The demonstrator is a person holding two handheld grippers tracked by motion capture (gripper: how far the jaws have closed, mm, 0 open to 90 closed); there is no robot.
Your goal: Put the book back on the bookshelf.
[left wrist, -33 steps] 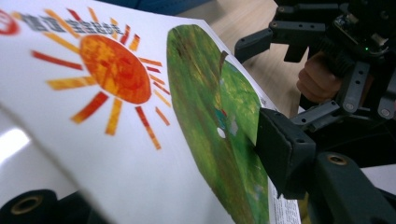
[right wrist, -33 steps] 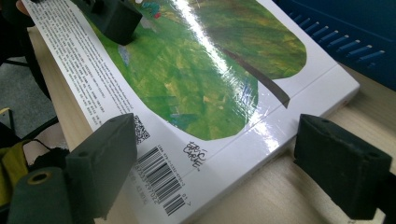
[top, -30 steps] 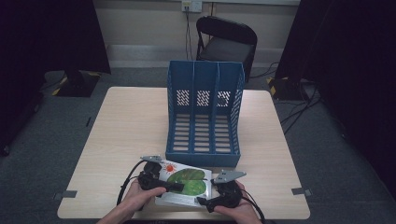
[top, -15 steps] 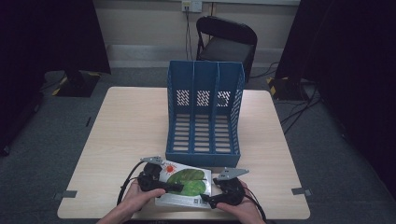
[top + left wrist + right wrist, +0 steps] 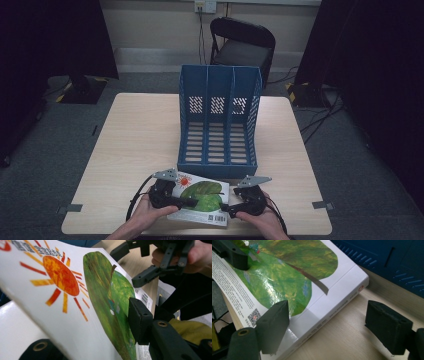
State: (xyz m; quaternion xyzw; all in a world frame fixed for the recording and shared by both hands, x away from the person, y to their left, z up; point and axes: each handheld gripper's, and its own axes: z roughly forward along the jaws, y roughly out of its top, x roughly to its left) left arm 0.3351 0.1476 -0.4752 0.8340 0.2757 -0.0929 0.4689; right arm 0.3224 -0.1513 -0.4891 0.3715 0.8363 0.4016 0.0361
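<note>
Lower jaw of left gripper (image 5: 187, 201) hidden beneath book (image 5: 200, 197); book's near edge partly covered by hands. Left clamped on book at table's (image 5: 125, 150) near edge; right gripper (image 5: 327, 322) released, straddling its corner. Blue file rack (image 5: 218, 120) compartments bare.

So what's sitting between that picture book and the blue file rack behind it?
Nothing: in the high view, a narrow strip of bare table separates the book from the rack.

Office: file rack (image 5: 218, 120), folding chair (image 5: 242, 45)
</note>
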